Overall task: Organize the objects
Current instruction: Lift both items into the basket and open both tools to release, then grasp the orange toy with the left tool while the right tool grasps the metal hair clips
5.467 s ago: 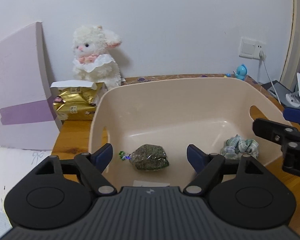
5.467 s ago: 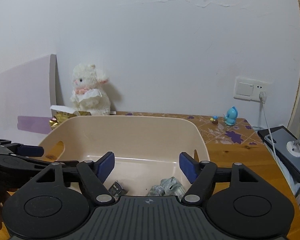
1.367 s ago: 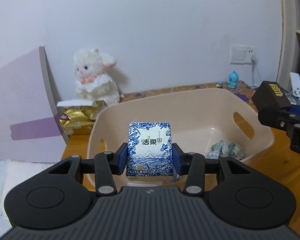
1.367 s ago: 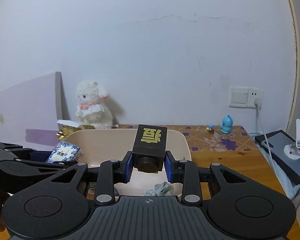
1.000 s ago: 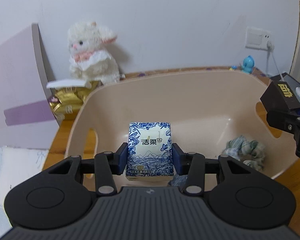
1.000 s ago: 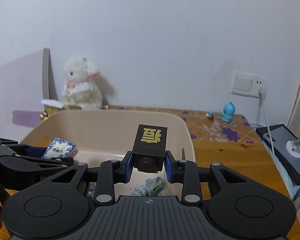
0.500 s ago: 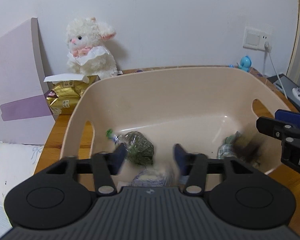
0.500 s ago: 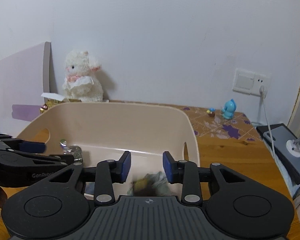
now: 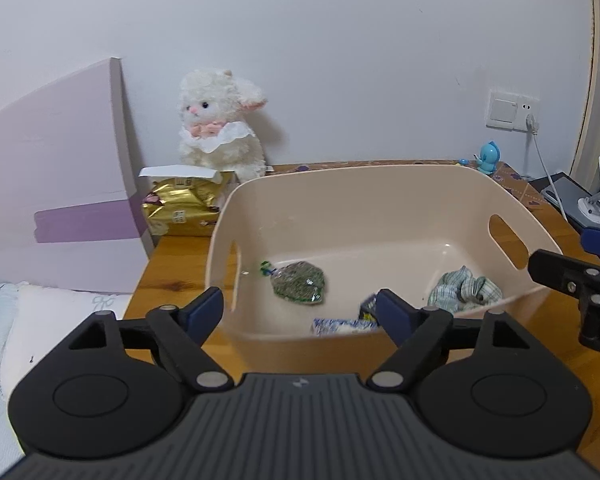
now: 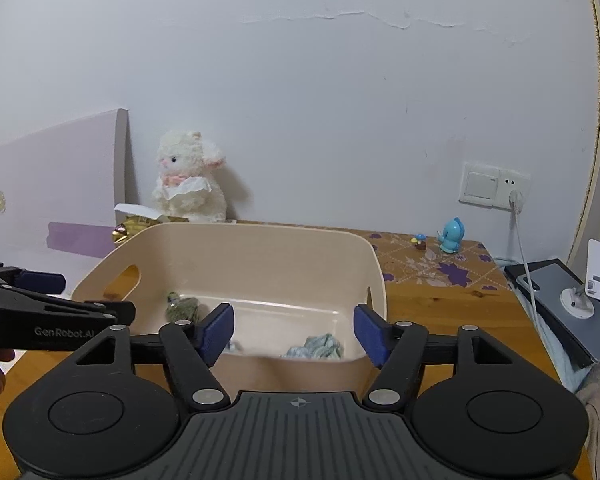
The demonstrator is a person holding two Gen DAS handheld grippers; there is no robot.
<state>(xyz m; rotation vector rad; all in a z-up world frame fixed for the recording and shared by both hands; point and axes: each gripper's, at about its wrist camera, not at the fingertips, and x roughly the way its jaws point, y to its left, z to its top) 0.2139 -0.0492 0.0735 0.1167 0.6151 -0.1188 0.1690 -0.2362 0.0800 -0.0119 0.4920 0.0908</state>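
A lilac board leans against the wall at far left, above pale bedding. Right of it, a gold foil packet lies on the wooden surface, with a white plush lamb sitting behind it against the wall. A beige plastic bin with handle slots stands in the middle of the surface. Inside it, from left to right, lie a clear pouch of green bits, a blue-and-white tissue pack by the near wall, a small dark box mostly hidden behind a finger, and a crumpled plaid cloth. The left tool hovers at the bin's near rim, spread wide and empty. The right tool is likewise wide apart and empty, just before the bin. Farther right, a blue figurine stands below a wall socket.
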